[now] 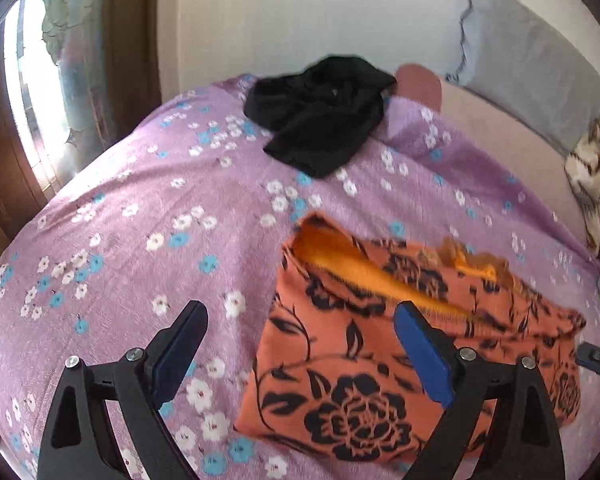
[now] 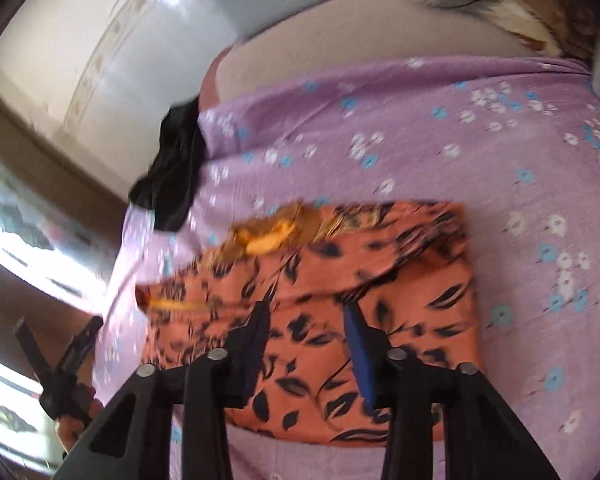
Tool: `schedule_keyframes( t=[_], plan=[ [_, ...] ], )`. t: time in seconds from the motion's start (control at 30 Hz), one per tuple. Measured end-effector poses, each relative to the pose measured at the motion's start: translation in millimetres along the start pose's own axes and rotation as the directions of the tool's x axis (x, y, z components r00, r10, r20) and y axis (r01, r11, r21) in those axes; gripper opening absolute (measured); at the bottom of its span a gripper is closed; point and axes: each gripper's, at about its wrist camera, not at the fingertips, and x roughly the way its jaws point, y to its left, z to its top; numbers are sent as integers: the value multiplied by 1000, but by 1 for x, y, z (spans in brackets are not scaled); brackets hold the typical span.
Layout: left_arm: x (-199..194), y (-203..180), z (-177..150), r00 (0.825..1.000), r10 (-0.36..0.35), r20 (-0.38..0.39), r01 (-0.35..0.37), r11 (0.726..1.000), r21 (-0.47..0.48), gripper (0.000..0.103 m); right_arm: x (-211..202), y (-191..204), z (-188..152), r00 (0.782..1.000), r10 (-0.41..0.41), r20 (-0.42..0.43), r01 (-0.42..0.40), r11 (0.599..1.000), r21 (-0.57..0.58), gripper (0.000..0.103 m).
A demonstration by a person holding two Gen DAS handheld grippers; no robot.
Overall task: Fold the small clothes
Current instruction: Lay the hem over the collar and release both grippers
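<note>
Black fingers with blue pads fill the foreground of both wrist views. Left gripper [image 1: 300, 336]: jaws wide, nothing between them, one pad [image 1: 424, 356] hanging over the near left part of the orange cloth [image 1: 364, 360]. Right gripper [image 2: 306, 320]: jaws narrow but parted, no fabric pinched, poised above the middle of the same cloth; whether the tips touch it cannot be told through the blur.

Orange cloth: a small garment printed with black flowers and leaves, lying folded into a rough rectangle on the bed sheet [image 1: 120, 248], which is purple with white and blue blossoms. Along the far edge of the cloth a plain orange inner layer [image 1: 376, 276] shows where the layers gape. Black garment [image 1: 320, 116]: crumpled, well apart from the orange cloth, near the far edge of the sheet. A patterned blanket [image 1: 596, 176] lies to the far right of the orange cloth.

Judged step: releasing the orange cloth after a fold. To finish well, both grippers should lift clear without snagging the top layer, and the gaping far edge should be pressed flat so the layers align. The black garment appears unfolded and likely comes next; it would need spreading flat before any fold.
</note>
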Motion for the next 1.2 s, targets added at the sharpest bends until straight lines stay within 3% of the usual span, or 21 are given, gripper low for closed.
schedule_keyframes(
  t=[0.13, 0.23, 0.33, 0.43, 0.57, 0.73, 0.9, 1.0, 1.1, 1.2],
  plan=[
    [20, -7, -15, 997, 14, -78, -5, 995, 103, 94, 80, 71, -27, 988, -46, -150, 20, 985, -169, 37],
    [44, 4, -18, 987, 33, -155, -21, 997, 79, 94, 137, 103, -29, 971, -73, -227, 27, 980, -198, 37],
    [70, 14, -16, 974, 24, -225, -19, 1000, 25, 94, 169, 124, -7, 979, -149, -141, 107, 958, -265, 38],
    [75, 15, -7, 977, 25, -212, -26, 1000, 0, 94, 185, 122, 39, 983, -181, -41, 169, 964, -206, 36],
    [75, 14, -3, 976, 13, -217, -20, 999, -31, 94, 156, 96, 84, 962, -225, 152, 239, 968, -78, 36],
    [64, 12, -1, 981, 9, -193, -16, 999, -33, 94, 84, 41, 80, 944, -246, 219, 256, 967, -17, 36],
    [57, 7, -4, 987, 67, -148, -64, 998, 23, 94, 55, -25, 50, 936, -327, 131, 320, 945, 69, 37],
    [76, 6, -10, 973, 128, -193, -114, 990, 79, 94, 81, -59, 41, 930, -368, 11, 363, 921, 143, 38],
    [74, 14, -4, 977, 85, -195, -82, 996, 23, 94, 89, -41, 44, 914, -404, 33, 398, 909, 126, 40],
    [61, 19, 6, 987, 79, -138, -79, 997, 6, 94, 97, 15, 56, 941, -330, 71, 330, 944, 6, 40]
  ],
)
